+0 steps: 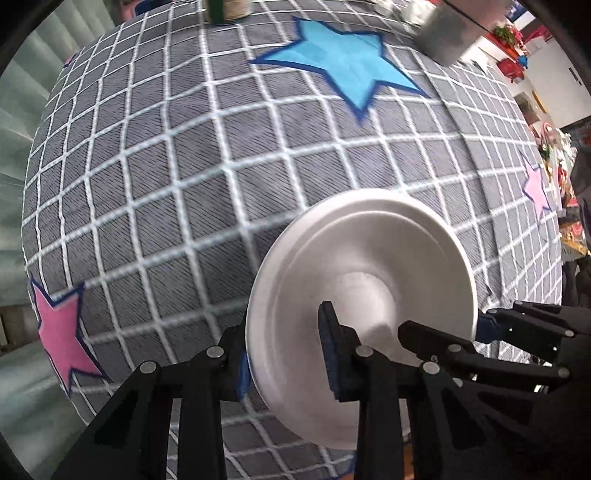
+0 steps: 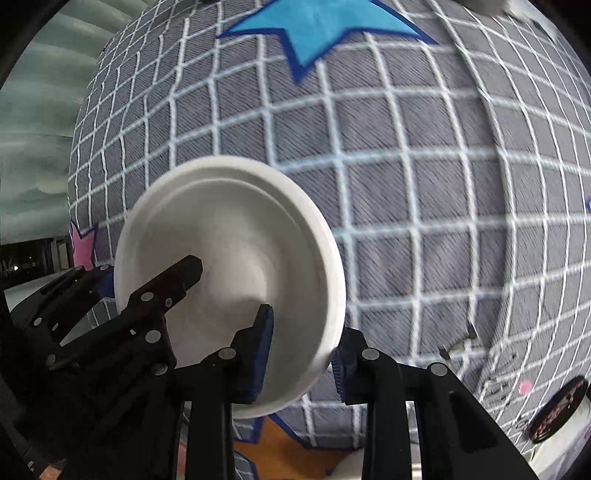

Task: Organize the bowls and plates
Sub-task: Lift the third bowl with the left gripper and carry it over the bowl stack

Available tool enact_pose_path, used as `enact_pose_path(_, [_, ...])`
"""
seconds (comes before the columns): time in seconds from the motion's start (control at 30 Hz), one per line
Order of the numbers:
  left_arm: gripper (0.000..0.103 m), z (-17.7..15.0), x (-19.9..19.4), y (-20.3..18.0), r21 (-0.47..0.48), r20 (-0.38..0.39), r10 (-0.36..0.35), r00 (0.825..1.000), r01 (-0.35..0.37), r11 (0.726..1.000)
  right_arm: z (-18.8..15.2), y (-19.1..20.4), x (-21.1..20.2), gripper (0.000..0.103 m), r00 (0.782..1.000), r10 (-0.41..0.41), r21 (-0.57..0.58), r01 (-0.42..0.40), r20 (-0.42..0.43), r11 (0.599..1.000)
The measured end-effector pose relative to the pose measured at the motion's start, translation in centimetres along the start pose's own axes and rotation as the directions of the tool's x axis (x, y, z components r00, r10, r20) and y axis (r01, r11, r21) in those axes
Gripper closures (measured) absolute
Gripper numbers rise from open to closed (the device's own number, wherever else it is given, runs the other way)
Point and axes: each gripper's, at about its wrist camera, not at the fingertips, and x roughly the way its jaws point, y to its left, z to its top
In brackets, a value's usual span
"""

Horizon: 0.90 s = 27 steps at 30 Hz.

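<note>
A white bowl point(image 1: 365, 291) is held tilted above the table, gripped from both sides. My left gripper point(image 1: 286, 360) is shut on its left rim, one finger outside and one inside. My right gripper point(image 2: 301, 354) is shut on the opposite rim of the bowl point(image 2: 229, 280). The right gripper's fingers point(image 1: 436, 339) show in the left wrist view, reaching into the bowl from the right. The left gripper's fingers point(image 2: 166, 288) show in the right wrist view, at the bowl's left side.
The table has a grey checked cloth point(image 1: 184, 184) with a blue star point(image 1: 343, 62) and pink stars point(image 1: 61, 328). A grey container point(image 1: 450, 33) and a green object point(image 1: 225, 9) stand at the far edge. A dark-lidded container point(image 2: 557, 413) sits lower right.
</note>
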Motion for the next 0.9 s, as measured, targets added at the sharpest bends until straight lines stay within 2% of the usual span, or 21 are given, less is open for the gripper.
enact_pose_path(0.27, [0.070, -2.2, -1.0, -7.3, 0.010, 0.029, 0.006, 1.000, -0.006, 1.000, -4.9, -3.5, -0.8, 0.071, 0.999, 0.010, 0.008, -0.010, 0.033, 1.000])
enact_pose_path(0.5, [0.070, -4.0, -2.4, -14.0, 0.008, 0.057, 0.013, 0.998, -0.014, 1.000, -9.3, -7.1, -3.1, 0.071, 0.998, 0.008, -0.017, -0.007, 0.064, 1.000])
enact_pose_path(0.57, [0.070, -4.7, -3.0, -14.7, 0.000, 0.068, 0.013, 0.998, -0.013, 1.000, -10.9, -8.0, -3.9, 0.071, 0.997, 0.006, -0.032, -0.004, 0.073, 0.999])
enact_pose_path(0.63, [0.070, -6.6, -3.7, -16.1, -0.004, 0.077, 0.015, 0.997, -0.015, 1.000, -12.9, -10.2, -5.1, 0.071, 0.997, 0.005, -0.043, -0.001, 0.079, 0.999])
enact_pose_path(0.7, [0.070, -8.5, -4.4, -17.0, -0.010, 0.085, 0.017, 0.996, -0.016, 1.000, -14.6, -10.7, -5.8, 0.071, 0.997, 0.003, -0.054, 0.001, 0.082, 0.999])
enact_pose_path(0.73, [0.070, -9.2, -4.7, -17.0, -0.012, 0.087, 0.019, 0.996, -0.018, 1.000, -16.2, -12.2, -7.2, 0.071, 0.997, 0.000, -0.062, 0.005, 0.083, 0.998])
enact_pose_path(0.9, [0.070, -11.6, -5.5, -17.4, -0.034, 0.093, 0.027, 0.995, -0.024, 0.999, -21.9, -15.4, -8.6, 0.071, 0.997, 0.001, -0.084, 0.006, 0.083, 0.996])
